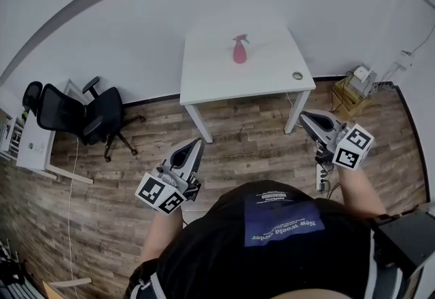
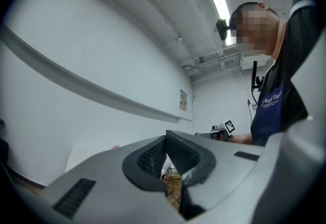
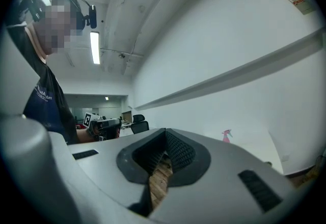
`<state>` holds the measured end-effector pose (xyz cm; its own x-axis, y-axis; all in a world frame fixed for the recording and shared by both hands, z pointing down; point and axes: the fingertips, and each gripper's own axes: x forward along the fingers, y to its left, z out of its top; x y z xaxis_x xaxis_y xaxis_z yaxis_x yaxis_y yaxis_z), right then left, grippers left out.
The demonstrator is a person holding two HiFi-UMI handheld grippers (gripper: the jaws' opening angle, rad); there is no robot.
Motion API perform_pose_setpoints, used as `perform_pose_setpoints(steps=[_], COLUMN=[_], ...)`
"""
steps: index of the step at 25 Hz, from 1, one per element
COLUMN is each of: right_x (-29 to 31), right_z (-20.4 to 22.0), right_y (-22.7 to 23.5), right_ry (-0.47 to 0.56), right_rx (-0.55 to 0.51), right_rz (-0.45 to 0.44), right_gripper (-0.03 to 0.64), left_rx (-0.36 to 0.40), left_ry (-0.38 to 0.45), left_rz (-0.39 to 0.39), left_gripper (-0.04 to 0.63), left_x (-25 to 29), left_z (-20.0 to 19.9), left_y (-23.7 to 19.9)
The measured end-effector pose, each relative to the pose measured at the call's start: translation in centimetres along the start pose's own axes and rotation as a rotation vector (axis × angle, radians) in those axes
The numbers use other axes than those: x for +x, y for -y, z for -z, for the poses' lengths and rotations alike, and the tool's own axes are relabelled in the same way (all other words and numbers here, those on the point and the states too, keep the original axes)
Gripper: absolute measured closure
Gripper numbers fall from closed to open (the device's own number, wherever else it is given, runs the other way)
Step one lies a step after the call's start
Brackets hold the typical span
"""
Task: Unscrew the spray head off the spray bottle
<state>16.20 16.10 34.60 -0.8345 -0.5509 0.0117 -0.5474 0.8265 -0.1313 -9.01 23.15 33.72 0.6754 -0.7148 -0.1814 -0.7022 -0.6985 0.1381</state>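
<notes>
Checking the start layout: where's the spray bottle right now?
Head view, top centre: the pink spray bottle stands upright near the middle of the white table, left of a small round object by the table's right front corner.

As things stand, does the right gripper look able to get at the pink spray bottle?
Probably not yet. The right gripper, jaws shut and empty, is over the wood floor, well short of the spray bottle on the white table. Nothing blocks the way; the person likely must step closer.
</notes>
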Motion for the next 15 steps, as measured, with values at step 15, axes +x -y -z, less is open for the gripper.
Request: perform_pose_setpoints(steps=[15], right_x=[14.0], right_z=[0.5], right_y=[0.1], right_ry=[-0.055], right_rx=[0.003], right_rz=[0.017], right_gripper=[0.620], left_rx=[-0.061], left_ry=[-0.004], left_rz=[0.018], left_gripper=[0.594], left_x=[-2.0], left_z=[-0.4], left_y=[-14.4])
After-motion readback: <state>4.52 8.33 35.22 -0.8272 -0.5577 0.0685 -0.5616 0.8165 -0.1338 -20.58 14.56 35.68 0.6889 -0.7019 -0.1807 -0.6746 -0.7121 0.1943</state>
